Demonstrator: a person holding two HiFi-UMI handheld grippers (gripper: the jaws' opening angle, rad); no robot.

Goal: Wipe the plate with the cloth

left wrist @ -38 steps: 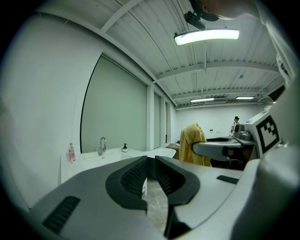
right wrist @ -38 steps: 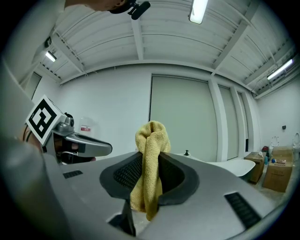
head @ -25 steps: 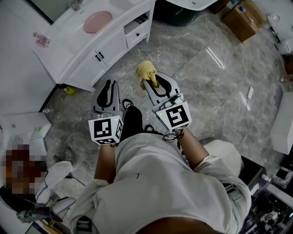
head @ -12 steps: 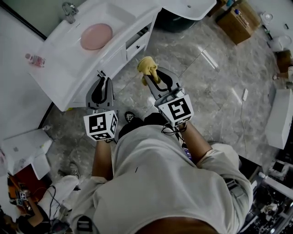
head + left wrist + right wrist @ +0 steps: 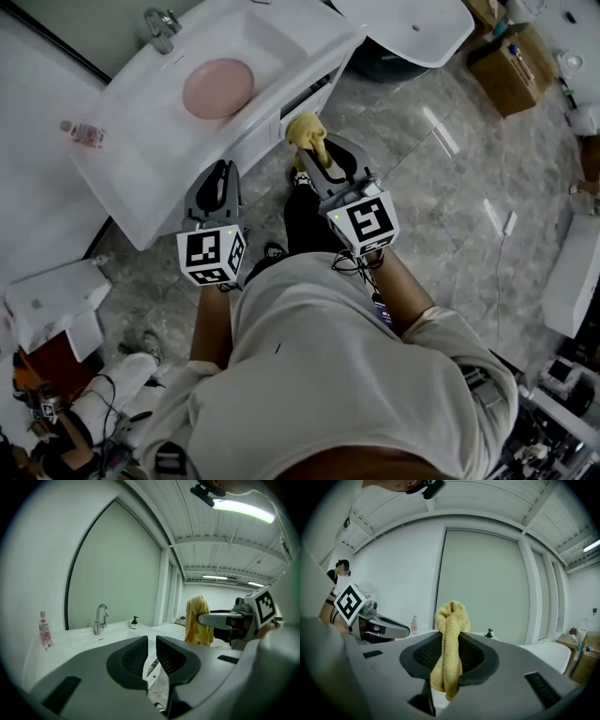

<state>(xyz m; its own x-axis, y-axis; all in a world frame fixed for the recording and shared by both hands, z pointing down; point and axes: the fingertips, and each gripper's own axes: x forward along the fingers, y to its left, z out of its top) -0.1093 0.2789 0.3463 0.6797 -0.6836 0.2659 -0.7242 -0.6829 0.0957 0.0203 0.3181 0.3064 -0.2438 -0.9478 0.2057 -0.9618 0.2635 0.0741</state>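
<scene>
A pink plate lies in the basin of the white vanity at the upper left of the head view. My right gripper is shut on a bunched yellow cloth, held just off the vanity's front edge, to the right of the plate. In the right gripper view the cloth stands up between the jaws of the right gripper. My left gripper hovers at the vanity's front edge below the plate. Seen in its own view, the left gripper is shut and holds nothing.
A chrome faucet stands behind the basin. A pink bottle sits on the counter's left and a small soap dispenser at its back. A vanity drawer is ajar. A second white basin and a cardboard box lie beyond.
The person has stepped up to the vanity, so both grippers are now at its front edge, nearer the plate. The cloth stays in the right gripper.
</scene>
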